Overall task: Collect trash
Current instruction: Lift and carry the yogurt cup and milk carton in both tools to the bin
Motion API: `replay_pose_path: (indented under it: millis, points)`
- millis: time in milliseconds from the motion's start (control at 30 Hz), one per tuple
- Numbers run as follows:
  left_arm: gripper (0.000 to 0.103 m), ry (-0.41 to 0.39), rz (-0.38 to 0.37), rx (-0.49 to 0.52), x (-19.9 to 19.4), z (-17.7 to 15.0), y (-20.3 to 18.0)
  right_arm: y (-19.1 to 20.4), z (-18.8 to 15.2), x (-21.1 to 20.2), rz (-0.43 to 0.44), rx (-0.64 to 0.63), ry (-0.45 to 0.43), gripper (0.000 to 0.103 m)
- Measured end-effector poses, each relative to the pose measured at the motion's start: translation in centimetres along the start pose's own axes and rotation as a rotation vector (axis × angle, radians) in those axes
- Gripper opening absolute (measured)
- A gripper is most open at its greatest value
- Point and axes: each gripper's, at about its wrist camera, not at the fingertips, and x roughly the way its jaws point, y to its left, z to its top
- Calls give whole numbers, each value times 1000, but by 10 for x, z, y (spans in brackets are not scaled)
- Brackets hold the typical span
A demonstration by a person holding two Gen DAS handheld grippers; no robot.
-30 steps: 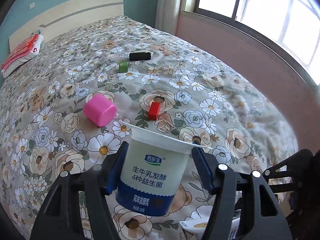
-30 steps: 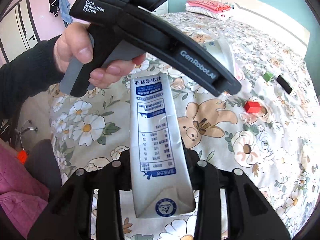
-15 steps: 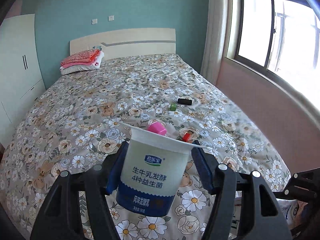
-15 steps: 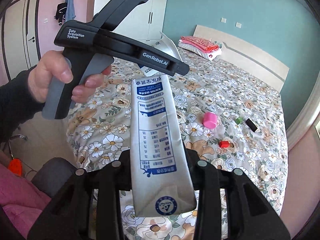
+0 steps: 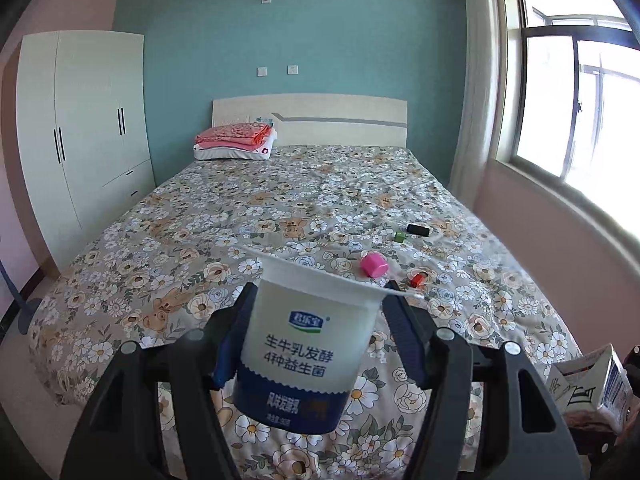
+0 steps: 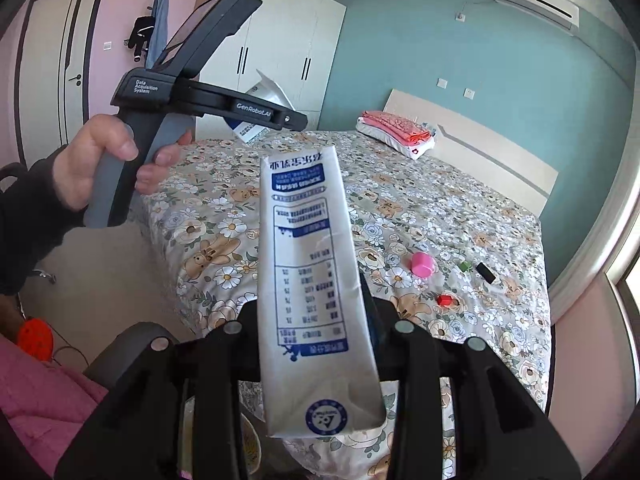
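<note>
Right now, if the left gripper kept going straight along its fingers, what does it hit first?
Most likely the flowered bedspread. The left gripper, shut on the yogurt cup, points down over the bed's near half. The pink cup and red block lie right of that line. Depth is uncertain.

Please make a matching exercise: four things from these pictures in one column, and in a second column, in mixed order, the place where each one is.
Things:
1. yogurt cup
2. milk carton
3. pink cup
4. folded blankets

Places:
a. lying on the bedspread near a red block
b. on the pillow by the headboard
c. gripped in the left tongs
d. gripped in the right tongs

Pairs: 1-c, 2-d, 3-a, 4-b
</note>
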Motion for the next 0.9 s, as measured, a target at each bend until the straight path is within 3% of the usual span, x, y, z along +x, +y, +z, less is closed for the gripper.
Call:
replay_pose_path:
  millis: [233, 633, 900]
  points:
    - [66, -16, 27, 13, -38, -68, 17, 25, -22, -5, 13, 95, -15, 36]
    - [65, 93, -19, 63, -50, -158, 38, 66, -69, 8, 25, 171, 28, 36]
    - [65, 166, -39, 95, -47, -212, 34, 65, -111, 32, 37, 265, 104, 36]
